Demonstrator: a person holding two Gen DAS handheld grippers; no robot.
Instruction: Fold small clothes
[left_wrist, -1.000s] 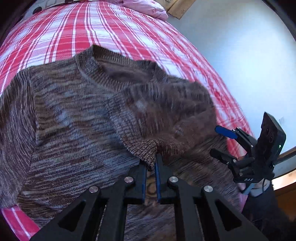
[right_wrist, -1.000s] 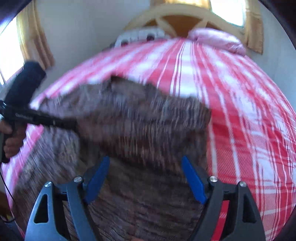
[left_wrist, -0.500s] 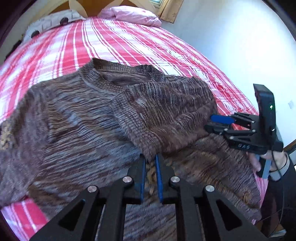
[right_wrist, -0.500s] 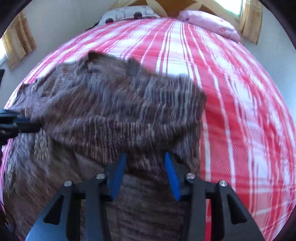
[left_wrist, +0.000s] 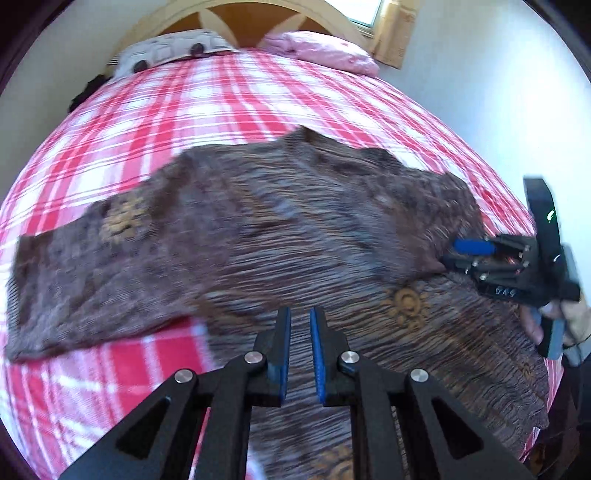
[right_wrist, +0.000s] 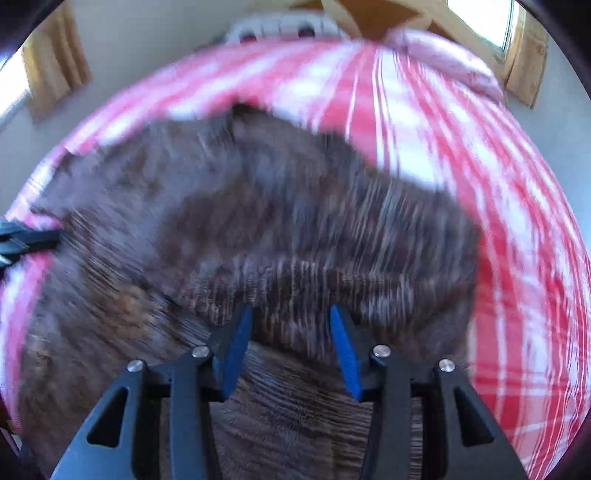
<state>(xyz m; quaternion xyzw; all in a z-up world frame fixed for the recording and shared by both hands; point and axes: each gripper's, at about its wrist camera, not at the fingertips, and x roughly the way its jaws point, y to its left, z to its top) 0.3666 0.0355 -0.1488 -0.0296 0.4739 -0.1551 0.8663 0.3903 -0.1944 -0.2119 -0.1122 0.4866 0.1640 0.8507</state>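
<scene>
A brown knit sweater lies flat on a red-and-white plaid bed, its right sleeve folded in over the body. My left gripper hovers over the lower hem, jaws nearly together with a narrow gap and nothing between them. My right gripper shows at the right of the left wrist view, at the folded sleeve's end. In the blurred right wrist view the right gripper is open, its jaws on either side of the folded sleeve. The left gripper's tips show at the left edge.
Two pillows lie at the wooden headboard. A white wall runs along the bed's right side. Curtained windows flank the bed. The bed's left sleeve side reaches toward the near left edge.
My left gripper has let go of the folded sleeve's cuff and pulled back toward the hem. My right gripper has opened wider around the folded sleeve.
</scene>
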